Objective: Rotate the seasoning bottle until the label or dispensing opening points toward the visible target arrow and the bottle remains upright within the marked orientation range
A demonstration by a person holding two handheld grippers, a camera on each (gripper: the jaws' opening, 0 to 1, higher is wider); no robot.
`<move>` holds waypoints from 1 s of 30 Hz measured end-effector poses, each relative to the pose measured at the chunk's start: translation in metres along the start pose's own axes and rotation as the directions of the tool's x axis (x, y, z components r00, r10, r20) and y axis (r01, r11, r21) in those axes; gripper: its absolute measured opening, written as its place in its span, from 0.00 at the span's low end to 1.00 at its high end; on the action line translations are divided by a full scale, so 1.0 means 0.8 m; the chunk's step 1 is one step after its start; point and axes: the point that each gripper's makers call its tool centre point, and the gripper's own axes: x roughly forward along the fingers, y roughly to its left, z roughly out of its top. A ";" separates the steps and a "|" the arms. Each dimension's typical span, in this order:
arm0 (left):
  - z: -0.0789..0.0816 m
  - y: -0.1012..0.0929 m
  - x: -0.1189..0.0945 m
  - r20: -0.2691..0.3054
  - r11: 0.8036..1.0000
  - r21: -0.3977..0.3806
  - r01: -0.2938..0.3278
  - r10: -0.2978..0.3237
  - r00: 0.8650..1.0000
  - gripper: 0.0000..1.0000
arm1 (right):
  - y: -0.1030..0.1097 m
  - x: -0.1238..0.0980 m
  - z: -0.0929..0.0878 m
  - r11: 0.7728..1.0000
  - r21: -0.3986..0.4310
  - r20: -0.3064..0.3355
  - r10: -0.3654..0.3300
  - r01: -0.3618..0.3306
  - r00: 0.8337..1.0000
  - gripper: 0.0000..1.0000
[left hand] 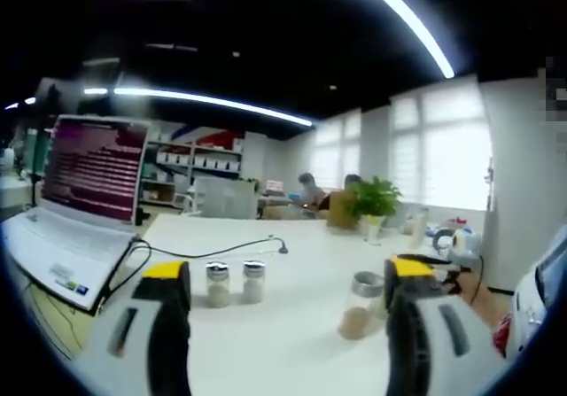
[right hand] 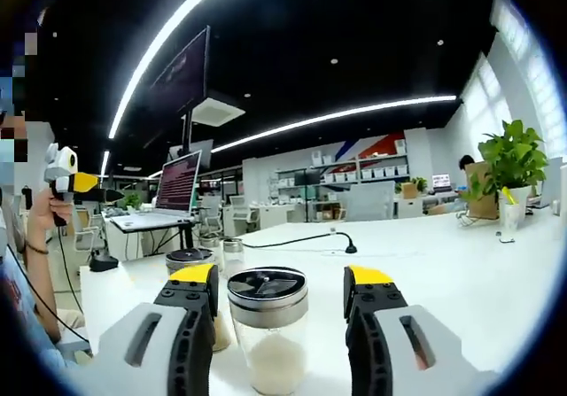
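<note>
R gripper (right hand: 279, 303) is held spread, jaws either side of the seasoning bottle (right hand: 268, 330), not yet pinching. Glass w/ metal lid: rigid, slick, likely light; best gripped mid-body. L gripper (left hand: 288, 312) spread, empty, over white table (left hand: 292, 263).

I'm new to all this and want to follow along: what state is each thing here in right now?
Left gripper: open, holding nothing.
Right gripper: open, jaws either side of a shaker, not closed on it.
Glass seasoning shaker with slotted metal lid: upright, part full of white grains.
White laptop: lid open, screen lit.
Two small glass shakers: upright, side by side.
</note>
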 end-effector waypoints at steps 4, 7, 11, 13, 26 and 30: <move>0.000 -0.003 0.004 0.006 1.000 -0.013 0.005 -0.005 1.000 0.96 | 0.003 0.002 -0.002 0.999 0.006 -0.005 -0.034 0.034 0.999 0.53; -0.003 -0.007 0.007 -0.001 1.000 -0.014 0.014 -0.014 1.000 0.96 | 0.011 0.001 -0.001 0.999 0.018 0.017 -0.035 0.035 0.999 0.51; -0.007 -0.013 0.010 -0.006 1.000 -0.008 0.022 -0.022 1.000 0.96 | 0.013 0.001 0.009 0.998 0.029 0.050 -0.059 0.058 0.997 0.47; -0.010 -0.015 0.013 -0.017 0.999 -0.017 0.030 -0.030 0.999 0.96 | 0.013 0.000 0.016 0.997 0.012 0.080 -0.071 0.070 0.994 0.44; -0.011 -0.011 0.010 -0.020 1.000 -0.011 0.015 -0.015 1.000 0.96 | 0.017 -0.008 0.009 0.990 -0.051 0.090 -0.123 0.128 0.988 0.30; -0.010 -0.013 0.011 -0.024 1.000 -0.004 0.024 -0.024 0.999 0.96 | 0.008 -0.008 0.008 0.986 -0.013 0.069 -0.162 0.163 0.984 0.39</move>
